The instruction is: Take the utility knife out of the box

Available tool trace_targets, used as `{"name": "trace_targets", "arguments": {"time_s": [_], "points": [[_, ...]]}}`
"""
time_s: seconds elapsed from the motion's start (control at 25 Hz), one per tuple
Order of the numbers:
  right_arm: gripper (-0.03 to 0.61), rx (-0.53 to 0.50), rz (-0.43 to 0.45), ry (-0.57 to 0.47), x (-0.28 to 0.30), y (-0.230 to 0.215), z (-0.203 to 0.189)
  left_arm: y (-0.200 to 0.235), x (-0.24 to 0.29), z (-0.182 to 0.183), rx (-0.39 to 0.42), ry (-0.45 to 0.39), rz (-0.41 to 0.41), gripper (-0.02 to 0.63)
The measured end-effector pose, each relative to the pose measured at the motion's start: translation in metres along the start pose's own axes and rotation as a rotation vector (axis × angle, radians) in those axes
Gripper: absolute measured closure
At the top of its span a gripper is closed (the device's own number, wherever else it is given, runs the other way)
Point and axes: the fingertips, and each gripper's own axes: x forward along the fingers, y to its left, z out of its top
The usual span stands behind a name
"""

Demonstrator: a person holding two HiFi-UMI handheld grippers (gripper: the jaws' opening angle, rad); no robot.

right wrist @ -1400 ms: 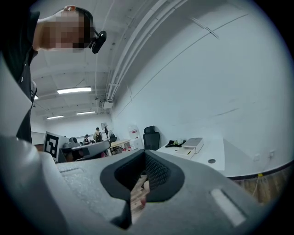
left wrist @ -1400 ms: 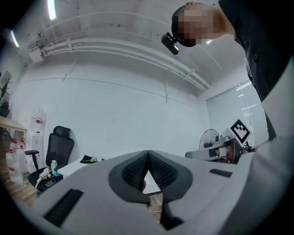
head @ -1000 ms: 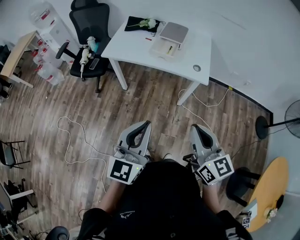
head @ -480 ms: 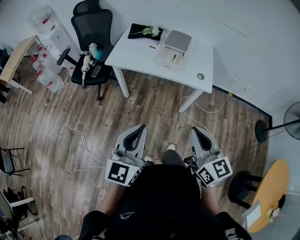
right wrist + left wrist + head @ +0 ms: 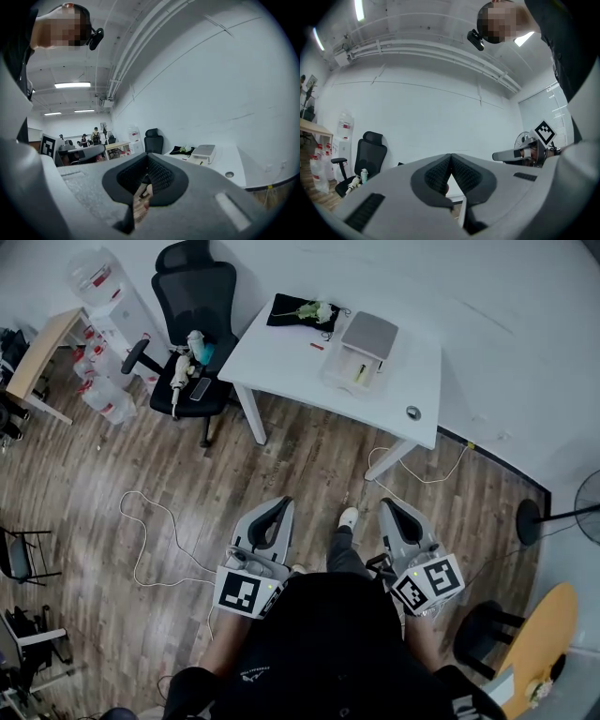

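Far ahead on a white table [image 5: 281,348] stands an open pale box [image 5: 342,381], its grey lid [image 5: 369,334] tilted back. A small yellow-green thing [image 5: 360,373] that may be the utility knife lies inside. In the right gripper view the box [image 5: 205,151] shows small at the right. Both grippers are held low in front of the person, over the wooden floor and well short of the table. My left gripper [image 5: 281,506] [image 5: 451,155] is shut and empty. The pads of my right gripper [image 5: 386,506] [image 5: 147,157] also meet, with nothing between them.
A black cloth with flowers [image 5: 305,312] and a small red item [image 5: 318,346] lie on the table. A black office chair [image 5: 197,296] loaded with objects stands to its left. A white cable [image 5: 150,531] loops over the floor. A fan [image 5: 591,502] and a round wooden table [image 5: 539,634] stand at the right.
The table and chair have slid lower and to the right in the head view as the person walks toward them. A foot has stepped forward between the grippers. Both grippers stay shut.
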Motion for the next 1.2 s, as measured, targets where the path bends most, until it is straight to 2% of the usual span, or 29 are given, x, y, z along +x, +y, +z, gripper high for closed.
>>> {"name": "trace_targets", "arguments": {"time_s": [0.36, 0.88, 1.2], "points": [[0.574, 0.000, 0.065, 0.002, 0.068, -0.066, 0.035, 0.023, 0.086, 0.006, 0.016, 0.011, 0.035, 0.609], [0.574, -0.001, 0.143, 0.023, 0.120, -0.186, 0.075, 0.019, 0.213, 0.010, 0.028, 0.018, 0.112, 0.609], [0.574, -0.012, 0.186, 0.008, 0.146, -0.243, 0.090, 0.013, 0.279, -0.003, 0.032, 0.023, 0.140, 0.609]]}}
